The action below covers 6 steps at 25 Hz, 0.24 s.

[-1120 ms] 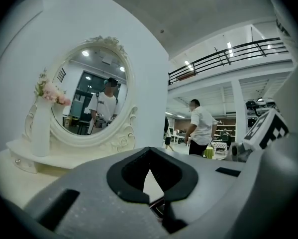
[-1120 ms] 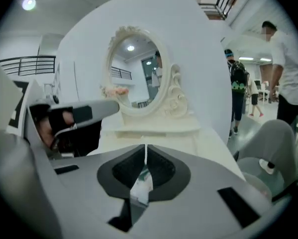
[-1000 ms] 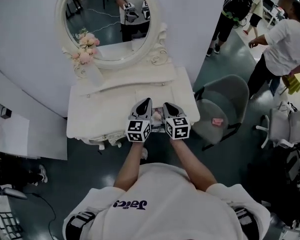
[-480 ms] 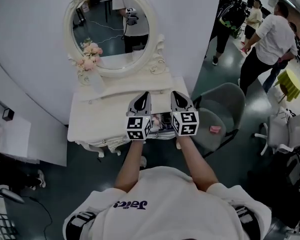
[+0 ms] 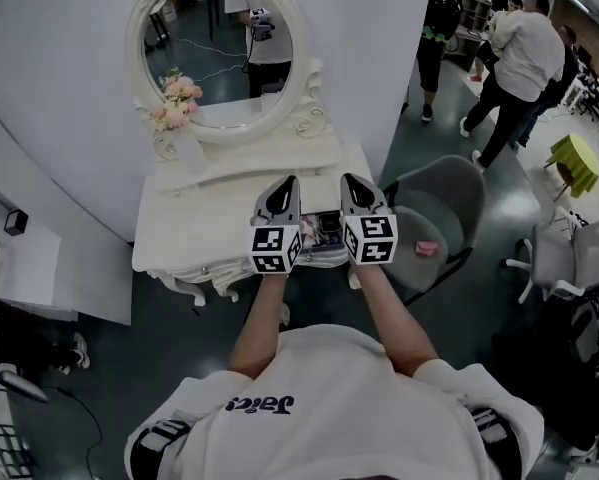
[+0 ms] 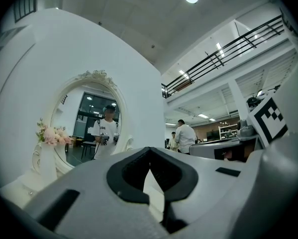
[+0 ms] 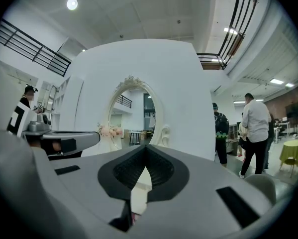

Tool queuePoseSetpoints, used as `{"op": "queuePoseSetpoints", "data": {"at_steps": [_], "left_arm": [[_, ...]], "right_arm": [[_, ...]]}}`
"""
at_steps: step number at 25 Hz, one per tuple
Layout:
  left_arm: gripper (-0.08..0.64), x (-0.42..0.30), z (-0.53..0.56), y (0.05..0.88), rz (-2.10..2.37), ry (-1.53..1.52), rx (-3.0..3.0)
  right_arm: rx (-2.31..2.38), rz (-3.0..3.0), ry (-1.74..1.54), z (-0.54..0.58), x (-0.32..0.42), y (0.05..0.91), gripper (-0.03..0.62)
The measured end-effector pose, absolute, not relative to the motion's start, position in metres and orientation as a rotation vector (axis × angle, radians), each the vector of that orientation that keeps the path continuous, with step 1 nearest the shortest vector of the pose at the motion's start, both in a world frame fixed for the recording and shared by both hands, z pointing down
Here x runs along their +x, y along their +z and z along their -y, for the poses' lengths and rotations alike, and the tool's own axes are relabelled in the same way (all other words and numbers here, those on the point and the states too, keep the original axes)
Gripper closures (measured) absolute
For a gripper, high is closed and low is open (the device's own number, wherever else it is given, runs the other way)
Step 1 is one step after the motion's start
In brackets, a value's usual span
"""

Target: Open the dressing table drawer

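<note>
The white desk (image 5: 194,233) stands below its oval mirror (image 5: 219,53). Our left tongs (image 5: 292,182) hang over the desk's front edge, tips pressed together with nothing between them. Just right of them the drawer (image 5: 323,258) stands pulled out under the desk top, its contents showing, so we judge the opening done. Our right tongs (image 5: 346,180) are likewise closed and empty; only backing away seems left
</note>
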<state>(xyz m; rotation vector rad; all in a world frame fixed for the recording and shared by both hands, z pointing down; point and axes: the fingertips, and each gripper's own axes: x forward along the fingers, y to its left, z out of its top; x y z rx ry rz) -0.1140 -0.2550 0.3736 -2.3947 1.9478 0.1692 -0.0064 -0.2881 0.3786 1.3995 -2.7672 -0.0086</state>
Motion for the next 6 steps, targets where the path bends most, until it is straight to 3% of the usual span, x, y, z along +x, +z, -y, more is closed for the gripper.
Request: {"op": "queuePoseSetpoints", "data": {"at_steps": [6], "left_arm": [[0.545, -0.106, 0.2475, 0.3738, -1.939, 0.181, -2.393]], "right_arm": [[1.401, 2.77, -0.007, 0.2826, 0.0023, 0.3796, 0.583]]}}
